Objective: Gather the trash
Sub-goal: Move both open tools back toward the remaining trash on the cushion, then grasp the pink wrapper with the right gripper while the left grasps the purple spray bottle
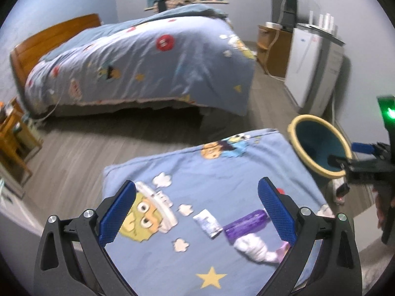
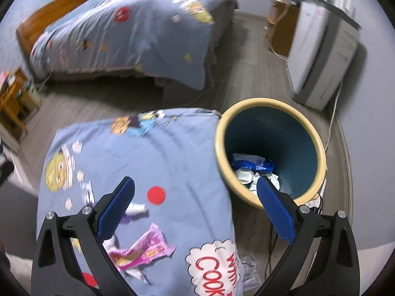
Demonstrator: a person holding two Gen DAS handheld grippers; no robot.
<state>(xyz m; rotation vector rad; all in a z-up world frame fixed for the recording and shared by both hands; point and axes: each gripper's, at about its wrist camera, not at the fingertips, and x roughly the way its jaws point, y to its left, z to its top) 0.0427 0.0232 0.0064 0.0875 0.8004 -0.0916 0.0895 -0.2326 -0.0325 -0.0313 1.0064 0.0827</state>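
A blue cartoon-print pillow [image 1: 197,187] [image 2: 153,153] lies below both grippers with trash on it. In the left wrist view I see a small white packet [image 1: 207,222], a purple wrapper [image 1: 246,224] and crumpled white tissue [image 1: 256,248]. My left gripper [image 1: 197,209] hangs open above them, empty. In the right wrist view a pink wrapper [image 2: 142,251] lies near the left finger. My right gripper [image 2: 196,206] is open and empty, straddling the pillow edge and the bin. The yellow-rimmed teal bin [image 2: 271,153] [image 1: 318,145] holds white and blue scraps [image 2: 251,167].
A bed with a blue cartoon duvet [image 1: 148,61] fills the far side. A white appliance [image 1: 313,66] and a wooden cabinet [image 1: 271,46] stand along the right wall. A wooden nightstand [image 1: 14,138] is at the left. Grey wood floor [image 1: 74,148] separates pillow and bed.
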